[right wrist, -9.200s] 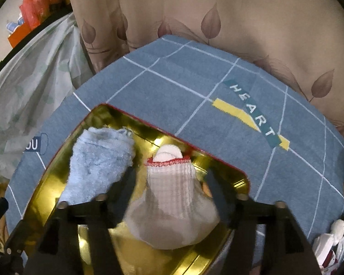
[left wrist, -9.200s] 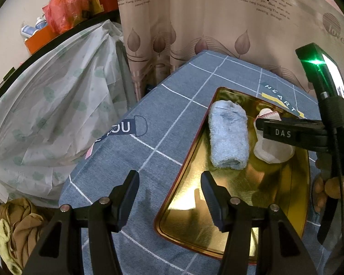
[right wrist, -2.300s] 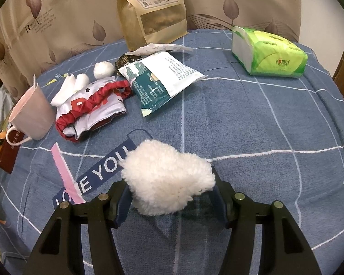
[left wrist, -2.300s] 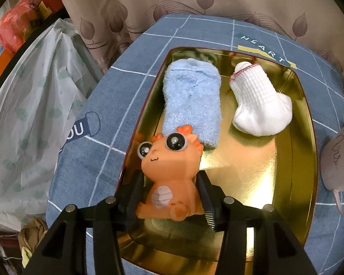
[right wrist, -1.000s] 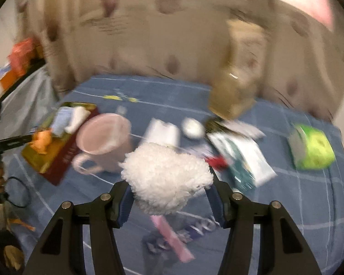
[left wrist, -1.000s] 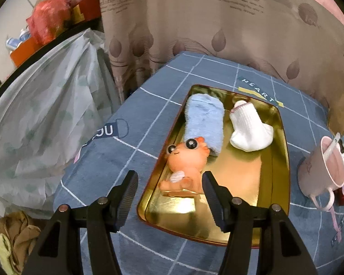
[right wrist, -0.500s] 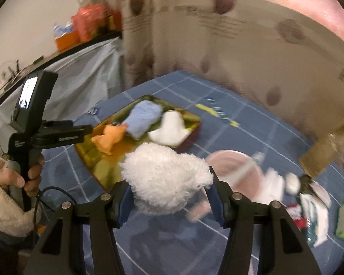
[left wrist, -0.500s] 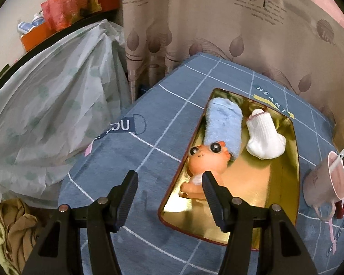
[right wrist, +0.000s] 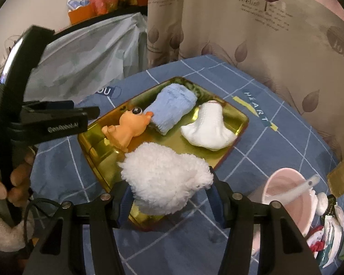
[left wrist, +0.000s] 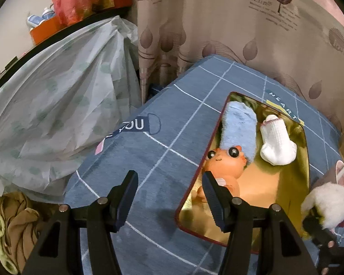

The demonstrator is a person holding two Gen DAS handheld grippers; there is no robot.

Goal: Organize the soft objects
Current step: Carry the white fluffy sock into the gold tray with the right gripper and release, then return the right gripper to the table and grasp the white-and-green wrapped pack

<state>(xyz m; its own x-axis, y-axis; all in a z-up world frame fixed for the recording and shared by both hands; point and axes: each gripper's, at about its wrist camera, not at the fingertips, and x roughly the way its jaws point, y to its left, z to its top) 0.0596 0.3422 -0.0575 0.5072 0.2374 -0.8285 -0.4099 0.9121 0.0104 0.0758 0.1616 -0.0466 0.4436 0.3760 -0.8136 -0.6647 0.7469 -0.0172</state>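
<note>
A gold tray (right wrist: 94,146) (left wrist: 286,197) lies on the blue checked cloth. In it are a rolled blue towel (right wrist: 172,107) (left wrist: 239,128), a white sock (right wrist: 208,128) (left wrist: 276,144) and an orange toy creature (right wrist: 128,126) (left wrist: 224,162). My right gripper (right wrist: 169,192) is shut on a white fluffy plush (right wrist: 165,178) (left wrist: 328,204), held over the tray's near edge. My left gripper (left wrist: 169,192) is open and empty above the cloth, left of the tray; the right wrist view shows its body (right wrist: 57,121) in a hand at the left.
A pink cup (right wrist: 289,199) with a spoon stands right of the tray, with small clutter (right wrist: 325,226) beyond it. A leaf-print curtain (left wrist: 217,23) hangs behind the table. A plastic-covered heap (left wrist: 57,96) and a cloth pile (left wrist: 13,224) lie off the table's left edge.
My right gripper swung left with the plush, from the cluttered side of the table to the tray. My left gripper drifted left, away from the tray, still open.
</note>
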